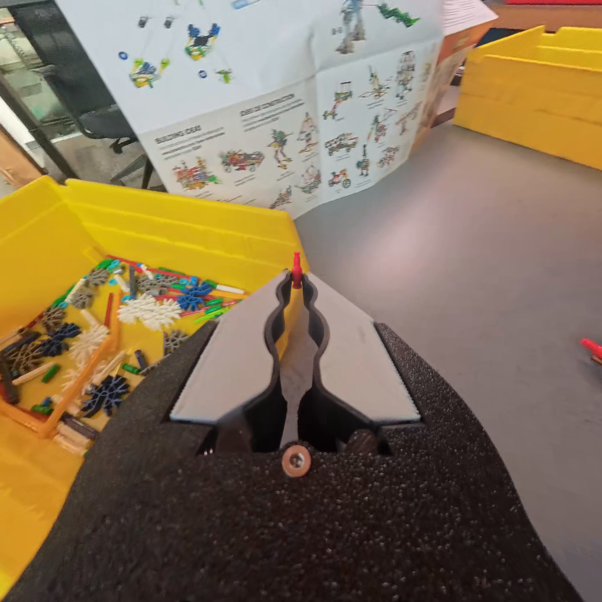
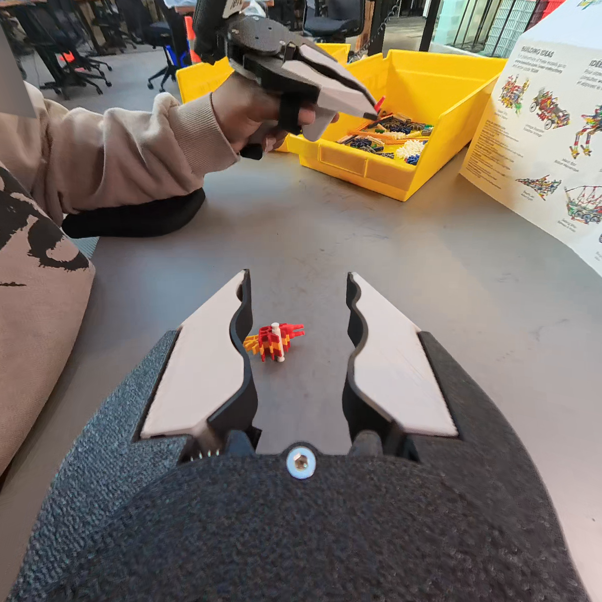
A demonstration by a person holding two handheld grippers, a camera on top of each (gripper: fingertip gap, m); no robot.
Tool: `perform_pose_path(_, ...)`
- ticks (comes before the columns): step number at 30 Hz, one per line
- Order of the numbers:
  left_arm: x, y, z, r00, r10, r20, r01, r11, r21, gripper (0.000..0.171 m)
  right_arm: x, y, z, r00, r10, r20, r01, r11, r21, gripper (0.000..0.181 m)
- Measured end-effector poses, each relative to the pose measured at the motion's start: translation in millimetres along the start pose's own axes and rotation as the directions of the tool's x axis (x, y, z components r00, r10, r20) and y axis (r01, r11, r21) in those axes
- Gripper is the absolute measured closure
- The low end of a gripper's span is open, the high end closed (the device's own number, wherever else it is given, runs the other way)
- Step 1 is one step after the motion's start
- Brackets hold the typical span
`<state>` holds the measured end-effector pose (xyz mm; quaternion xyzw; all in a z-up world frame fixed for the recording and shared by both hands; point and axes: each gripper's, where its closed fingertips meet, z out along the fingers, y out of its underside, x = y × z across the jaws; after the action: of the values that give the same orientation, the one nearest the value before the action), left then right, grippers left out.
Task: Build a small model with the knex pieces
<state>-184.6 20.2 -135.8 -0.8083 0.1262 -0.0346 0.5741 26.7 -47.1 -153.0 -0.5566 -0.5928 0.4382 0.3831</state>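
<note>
My left gripper [image 1: 296,277] is shut on a short red rod [image 1: 296,270], pinched at the fingertips and sticking up, over the right edge of a yellow bin [image 1: 182,234] of loose construction-toy pieces [image 1: 97,325]. In the right wrist view the left gripper [image 2: 371,114] shows held above that bin [image 2: 436,107] with the red rod [image 2: 379,103]. My right gripper [image 2: 298,293] is open and empty, low over the grey table. A small assembly of red and orange connectors on a white rod [image 2: 275,342] lies on the table between its fingers. The assembly also shows in the left wrist view [image 1: 591,350].
A folded instruction sheet [image 1: 277,107] stands behind the bin, also in the right wrist view [image 2: 550,136]. A second yellow bin [image 1: 534,94] sits at the far right. A person's sleeve [image 2: 130,153] rests on the grey table [image 2: 325,234] at left. Office chairs stand beyond. About 20 cm separates my left fingertips from my right.
</note>
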Motion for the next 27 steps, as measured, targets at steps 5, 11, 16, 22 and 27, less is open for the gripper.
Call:
perform_pose_path(5, -44.6, 19.0, 4.2, 0.981, 0.049, 0.189, -0.034, 0.996, -0.085, 0.165, -6.0, 14.7, 4.4, 1.000, -0.021, 0.021, 0.023, 0.997, -0.076, 0.121)
perform_pose_path(11, -66.1, 32.2, 11.7, 0.947, 0.117, 0.299, -0.068, 0.983, -0.168, 0.165, -9.2, 24.7, 10.1, 0.999, -0.032, 0.034, 0.036, 0.990, -0.134, 0.119)
perform_pose_path(16, -56.5, 26.0, 12.6, 0.960, 0.113, 0.255, -0.082, 0.988, -0.127, 0.150, -11.8, 29.6, 11.8, 0.998, -0.056, 0.031, 0.060, 0.985, -0.163, 0.119)
perform_pose_path(22, -23.3, 4.0, 14.1, 0.996, 0.003, 0.084, -0.006, 0.999, 0.034, 0.132, -13.0, 35.8, 13.1, 0.998, -0.056, 0.037, 0.062, 0.978, -0.198, 0.119)
perform_pose_path(27, 41.5, -4.8, 13.9, 0.969, -0.065, -0.238, 0.083, 0.994, 0.064, 0.127, -15.6, 52.8, 13.8, 0.996, -0.075, 0.056, 0.088, 0.953, -0.289, 0.122)
